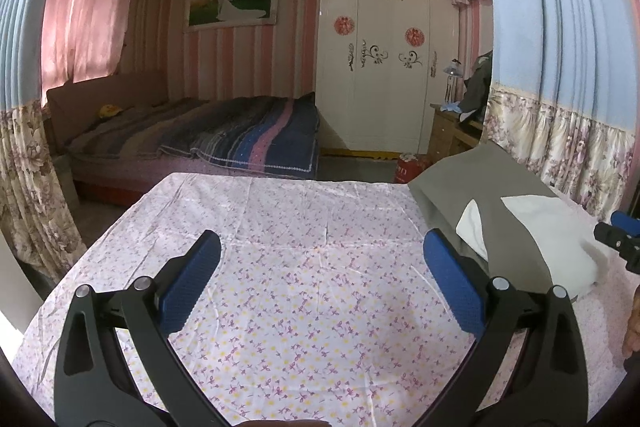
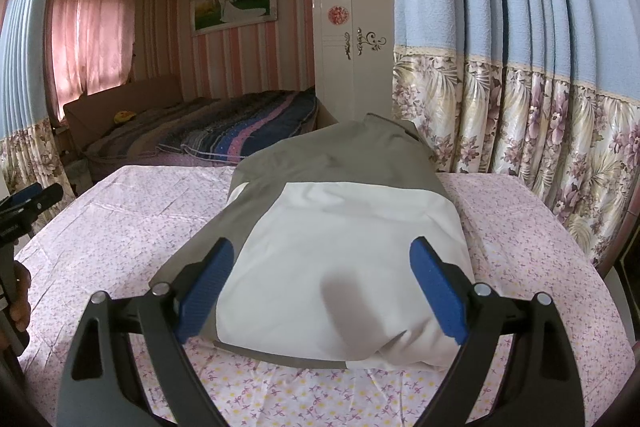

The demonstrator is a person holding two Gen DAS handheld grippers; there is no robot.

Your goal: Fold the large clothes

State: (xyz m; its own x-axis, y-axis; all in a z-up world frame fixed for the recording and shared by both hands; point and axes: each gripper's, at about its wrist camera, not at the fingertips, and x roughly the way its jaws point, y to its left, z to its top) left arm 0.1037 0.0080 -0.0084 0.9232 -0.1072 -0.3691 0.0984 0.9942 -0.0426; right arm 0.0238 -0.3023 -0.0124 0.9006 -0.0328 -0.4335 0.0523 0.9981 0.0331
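Observation:
A folded grey and white garment [image 2: 336, 227] lies on the flowered sheet [image 2: 120, 219] covering the table. In the left wrist view the garment [image 1: 520, 227] sits at the right side. My right gripper [image 2: 322, 255] stands open just above the near white part of the garment, its blue pads either side with nothing pressed between them. My left gripper [image 1: 322, 251] is open over bare sheet [image 1: 300, 287], to the left of the garment. The right gripper's tip [image 1: 618, 235] shows at the right edge of the left wrist view, and the left gripper [image 2: 28, 203] at the left edge of the right wrist view.
A blue and floral curtain [image 2: 520, 67] hangs close behind the table on the right. Beyond the table's far edge stand a bed with a striped blanket [image 1: 240, 135], a white wardrobe [image 1: 380, 67] and a wooden desk [image 1: 452, 131]. A hand [image 2: 20, 303] holds the left gripper.

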